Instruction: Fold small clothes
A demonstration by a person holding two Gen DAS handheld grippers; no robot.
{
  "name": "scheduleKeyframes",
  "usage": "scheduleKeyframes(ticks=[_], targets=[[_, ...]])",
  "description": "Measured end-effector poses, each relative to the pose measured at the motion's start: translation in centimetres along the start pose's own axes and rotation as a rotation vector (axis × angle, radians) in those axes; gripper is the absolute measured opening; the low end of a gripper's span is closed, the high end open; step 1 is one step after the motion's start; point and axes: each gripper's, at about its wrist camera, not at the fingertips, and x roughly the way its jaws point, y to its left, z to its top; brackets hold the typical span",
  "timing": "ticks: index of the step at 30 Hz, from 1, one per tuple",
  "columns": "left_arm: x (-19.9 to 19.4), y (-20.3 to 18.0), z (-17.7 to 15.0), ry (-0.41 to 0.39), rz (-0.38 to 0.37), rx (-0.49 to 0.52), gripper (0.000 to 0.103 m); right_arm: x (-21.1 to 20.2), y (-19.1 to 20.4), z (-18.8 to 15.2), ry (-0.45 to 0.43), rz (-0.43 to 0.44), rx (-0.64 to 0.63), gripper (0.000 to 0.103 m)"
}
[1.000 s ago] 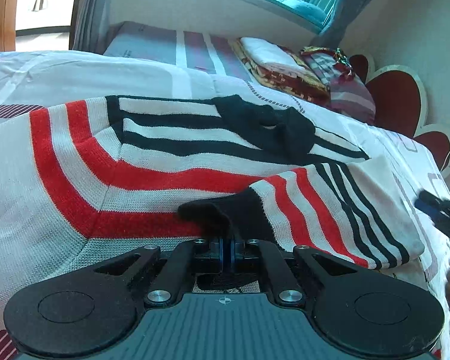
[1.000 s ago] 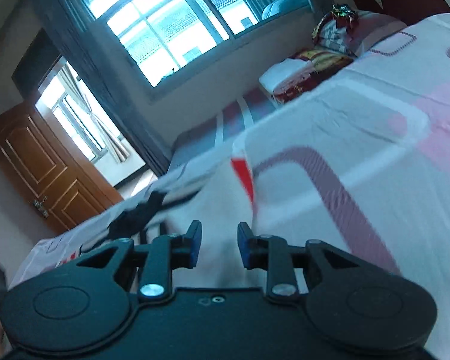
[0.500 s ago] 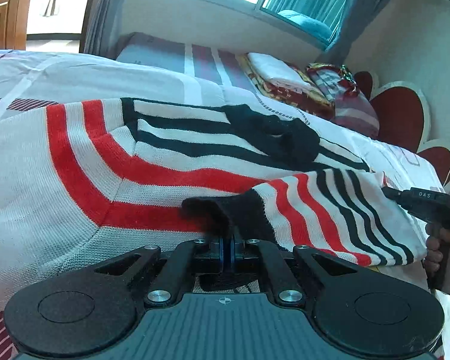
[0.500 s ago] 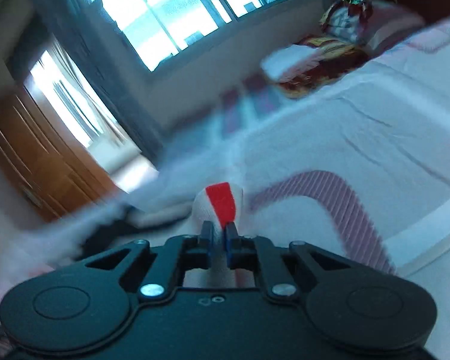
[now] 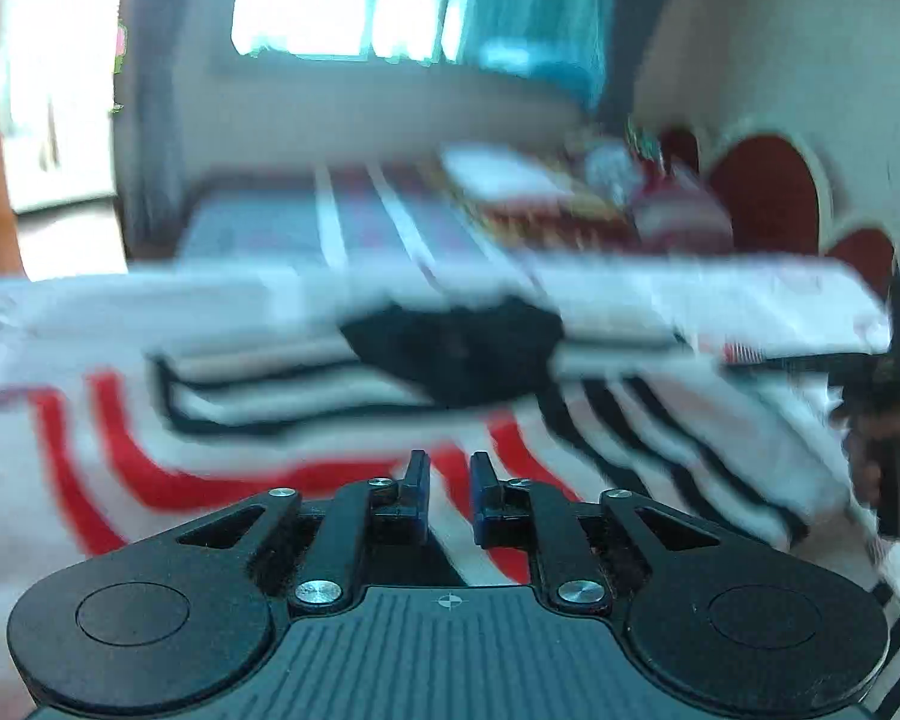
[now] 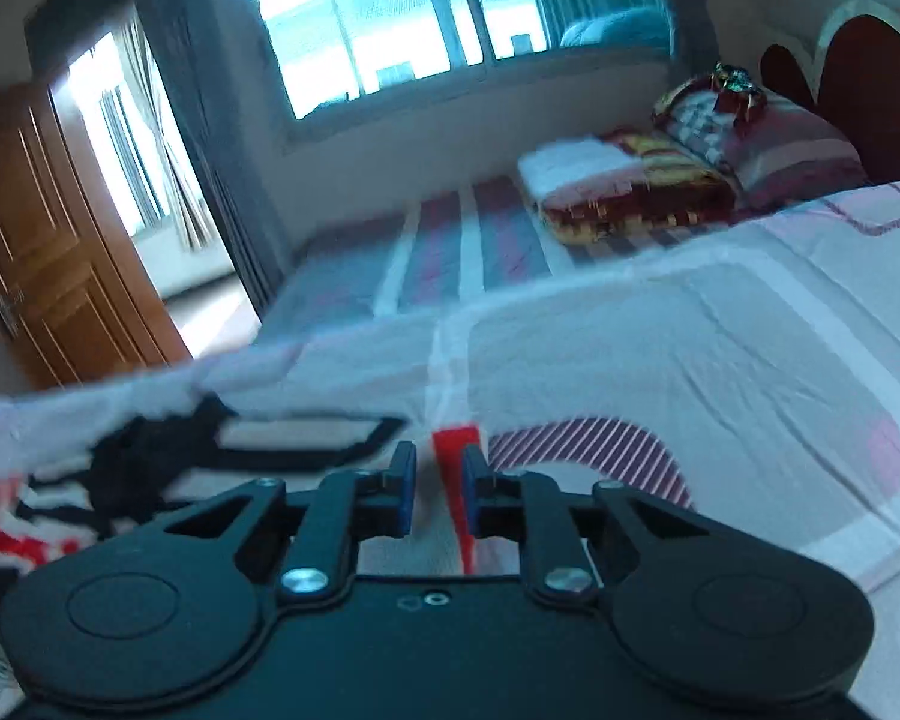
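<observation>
Our left gripper (image 5: 450, 483) stands with a narrow gap between its jaws and nothing pinched; red and white knit shows through the gap. Beneath and ahead of it the striped sweater (image 5: 306, 420) lies spread on the bed (image 5: 120, 300), its black collar (image 5: 450, 354) toward the far side and a sleeve with black stripes (image 5: 678, 438) off to the right, all blurred. Our right gripper (image 6: 435, 492) is likewise parted a little, with a red band of the sweater (image 6: 456, 450) between its fingers; we cannot tell whether they touch it. Folded blankets (image 6: 630, 186) and a pillow (image 6: 792, 156) sit near the headboard (image 6: 870, 84).
</observation>
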Motion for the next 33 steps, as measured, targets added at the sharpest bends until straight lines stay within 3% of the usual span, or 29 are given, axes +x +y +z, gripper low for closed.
scheduleKeyframes(ticks=[1,2,4,7,9,10,11,13,14,17,21,24,27,29,33], targets=[[1.6,0.0,-0.5,0.063,0.009,-0.007,0.015,1.3,0.2,-0.5,0.058,-0.039,-0.026,0.015],[1.7,0.1,-1.0,0.026,0.001,-0.007,0.015,1.4,0.6,-0.9,0.032,-0.051,-0.056,0.015],[1.3,0.6,-0.7,0.043,-0.010,-0.045,0.015,1.3,0.9,-0.7,0.043,-0.062,-0.064,0.016],[-1.1,-0.8,0.2,-0.055,0.003,0.002,0.017,-1.0,1.0,-0.8,0.030,-0.028,-0.068,0.022],[-0.7,-1.9,0.1,-0.034,-0.021,0.041,0.037,-3.2,1.8,-1.7,0.014,0.012,-0.106,0.022],[0.0,-2.3,-0.1,-0.004,-0.018,0.056,0.053,-4.2,2.4,-2.6,0.010,0.032,-0.132,0.022],[1.2,-2.5,-0.7,0.050,-0.003,0.075,0.054,-4.9,2.8,-3.5,0.016,0.044,-0.152,0.022],[1.5,-2.7,-1.7,0.019,0.016,0.119,0.055,-4.9,3.5,-5.5,0.049,0.029,-0.197,0.022],[1.0,-2.8,-1.6,0.023,0.020,0.112,0.055,-5.0,3.7,-6.1,0.015,0.021,-0.212,0.022],[-1.3,-2.6,-1.6,-0.028,-0.003,0.068,0.055,-6.2,3.6,-5.1,0.009,0.023,-0.126,0.019],[-0.7,-1.5,-3.4,0.000,0.019,0.066,0.055,-10.1,4.6,-6.2,-0.050,0.053,-0.161,0.017],[-0.9,-1.8,-3.2,0.005,0.039,0.082,0.055,-9.1,5.6,-8.9,0.056,0.005,-0.246,0.013],[-2.8,-1.9,-2.8,-0.049,0.031,0.076,0.055,-9.3,6.1,-9.6,0.019,-0.021,-0.271,0.013],[-1.9,-1.4,-3.2,0.030,0.055,0.076,0.056,-10.8,6.5,-9.3,-0.024,0.002,-0.257,0.015],[-2.2,-0.5,-3.4,0.025,0.025,0.030,0.058,-9.9,6.0,-10.3,0.021,-0.023,-0.241,0.015]])
